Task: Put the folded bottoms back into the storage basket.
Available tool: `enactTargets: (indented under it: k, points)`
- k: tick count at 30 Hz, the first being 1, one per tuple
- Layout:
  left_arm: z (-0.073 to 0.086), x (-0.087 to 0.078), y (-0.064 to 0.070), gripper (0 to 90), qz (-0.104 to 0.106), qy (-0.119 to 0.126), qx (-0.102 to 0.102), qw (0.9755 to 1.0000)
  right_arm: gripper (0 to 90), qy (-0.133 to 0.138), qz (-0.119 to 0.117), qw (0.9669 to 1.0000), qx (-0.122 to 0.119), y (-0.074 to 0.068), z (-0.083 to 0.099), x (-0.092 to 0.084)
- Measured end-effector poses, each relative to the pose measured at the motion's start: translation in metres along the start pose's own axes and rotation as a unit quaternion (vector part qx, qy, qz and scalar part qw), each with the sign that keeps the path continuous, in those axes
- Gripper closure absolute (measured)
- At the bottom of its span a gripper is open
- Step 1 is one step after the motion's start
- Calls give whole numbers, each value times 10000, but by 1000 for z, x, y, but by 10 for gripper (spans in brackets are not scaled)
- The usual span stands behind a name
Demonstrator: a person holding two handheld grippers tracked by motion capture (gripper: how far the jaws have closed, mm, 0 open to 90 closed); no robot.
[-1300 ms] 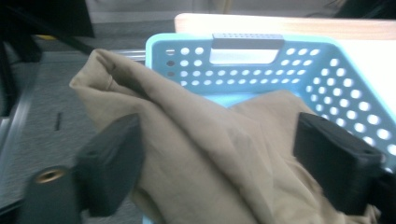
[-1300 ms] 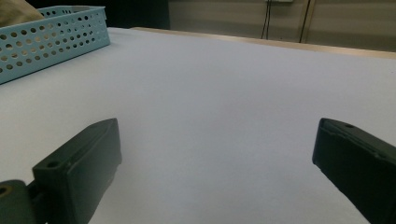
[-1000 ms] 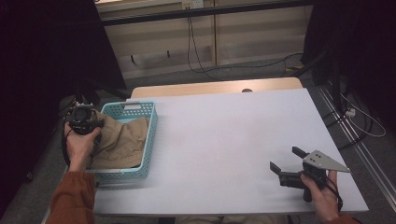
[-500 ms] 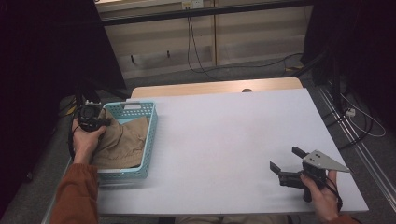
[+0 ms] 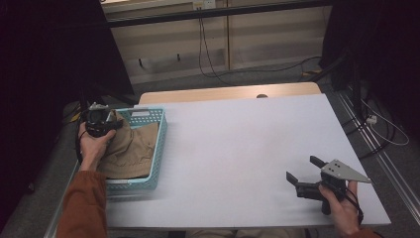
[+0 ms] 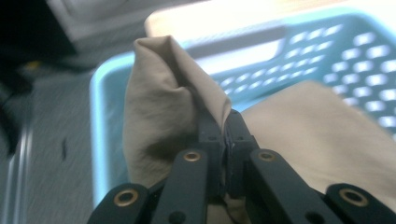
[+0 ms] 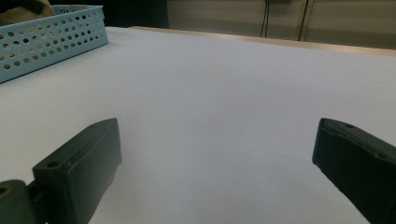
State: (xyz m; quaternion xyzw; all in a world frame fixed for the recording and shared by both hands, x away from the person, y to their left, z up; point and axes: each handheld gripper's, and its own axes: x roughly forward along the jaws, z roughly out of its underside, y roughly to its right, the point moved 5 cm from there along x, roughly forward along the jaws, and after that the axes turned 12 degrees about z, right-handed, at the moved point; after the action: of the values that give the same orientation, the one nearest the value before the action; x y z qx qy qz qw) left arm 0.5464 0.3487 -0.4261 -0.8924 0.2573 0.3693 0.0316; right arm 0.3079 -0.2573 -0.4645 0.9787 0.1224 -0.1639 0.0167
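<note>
A tan cloth (image 5: 130, 148) lies bunched in a light blue perforated basket (image 5: 157, 148) at the table's left edge. My left gripper (image 5: 111, 119) hangs over the basket's far left corner, shut on a raised fold of the cloth (image 6: 177, 93); in the left gripper view the jaws pinch the fabric between them (image 6: 225, 133). My right gripper (image 5: 305, 168) rests low at the table's near right, held by a hand, its jaws wide apart with nothing between them (image 7: 215, 154).
The white table top (image 5: 237, 144) stretches between the basket and the right gripper. A wooden strip (image 5: 228, 92) runs along the far edge. Cables (image 5: 208, 54) trail on the floor beyond, and dark curtains stand at both sides. The basket's wall (image 7: 46, 37) shows far left in the right gripper view.
My left gripper has shifted a little toward the basket's far left corner, drawing the cloth fold with it. The right gripper has stayed where it was.
</note>
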Motion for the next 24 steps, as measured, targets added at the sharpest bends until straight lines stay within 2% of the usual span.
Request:
enactTargets:
  k: [3,4,5,7,8,10,12,14,17,20,21,23,24]
  points:
    - [7,1,-6,883,-153,-321,-120,9993,13,1,-1,10000,5,0,0,0]
    - [10,1,-7,883,-247,-533,-151,9982,13,-2,8,10000,7,0,0,0]
    - [10,1,-7,882,-247,-533,-151,9982,13,-2,8,10000,7,0,0,0]
    - [11,2,-6,881,-305,-715,-86,9969,13,-5,6,10000,3,0,0,0]
    - [12,4,-5,881,-362,-860,-102,9956,13,-5,-3,10000,4,0,0,-1]
    - [14,6,-7,879,-383,-935,-171,9947,13,-8,2,10000,7,0,0,-1]
    - [15,7,-7,874,-410,-951,-186,9945,13,-7,0,10000,4,0,0,-1]
    - [17,9,-8,867,-372,-870,-266,9952,13,0,1,10000,-3,0,0,-1]
    - [17,10,-7,849,-340,-836,-246,9956,13,10,-2,10000,-6,0,0,-1]
    - [17,10,-6,807,-264,-769,-244,9964,13,10,-9,10000,-1,0,0,-2]
    - [17,10,-6,768,-263,-745,-257,9965,13,4,-14,10000,1,0,0,-2]
    - [16,9,-6,737,-181,-612,-311,9975,13,15,-17,10000,-8,0,0,-2]
    - [16,7,-5,705,-87,-545,-268,9981,13,21,-10,10000,6,1,0,-2]
